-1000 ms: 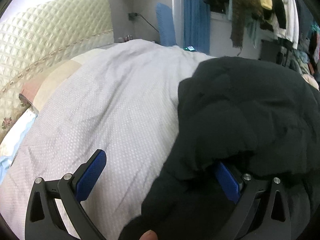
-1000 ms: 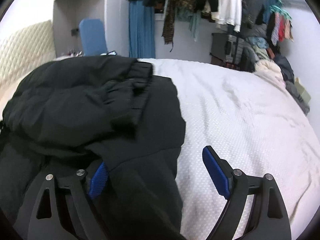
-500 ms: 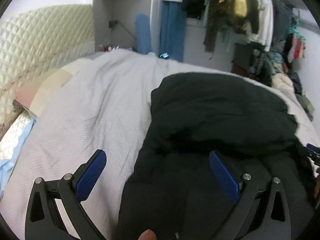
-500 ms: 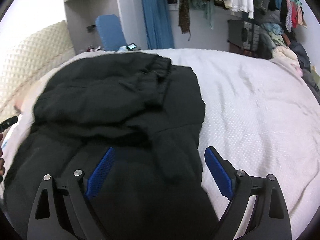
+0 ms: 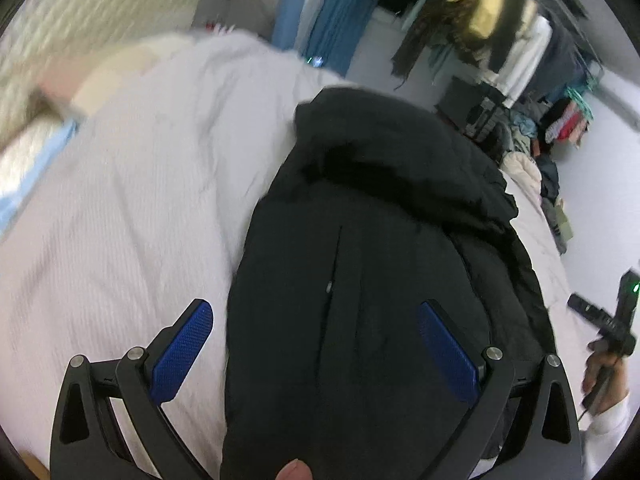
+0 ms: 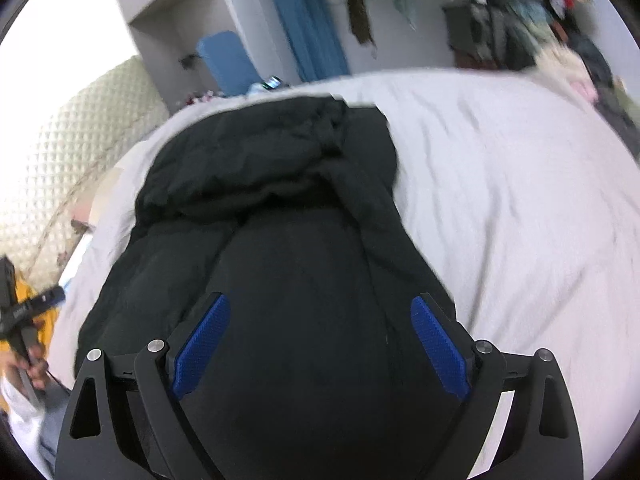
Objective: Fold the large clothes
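A big bed with a white cover (image 5: 132, 216) fills the middle of the frame, a bumpy cream headboard (image 6: 60, 152) is at the left, a blue curtain (image 6: 308, 32) hangs at the top, and lots of hanging clothes (image 5: 500, 36) are at the upper right.

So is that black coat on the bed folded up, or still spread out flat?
Partly folded: the black coat has its far part doubled back in a bunched layer, lying on the bed.
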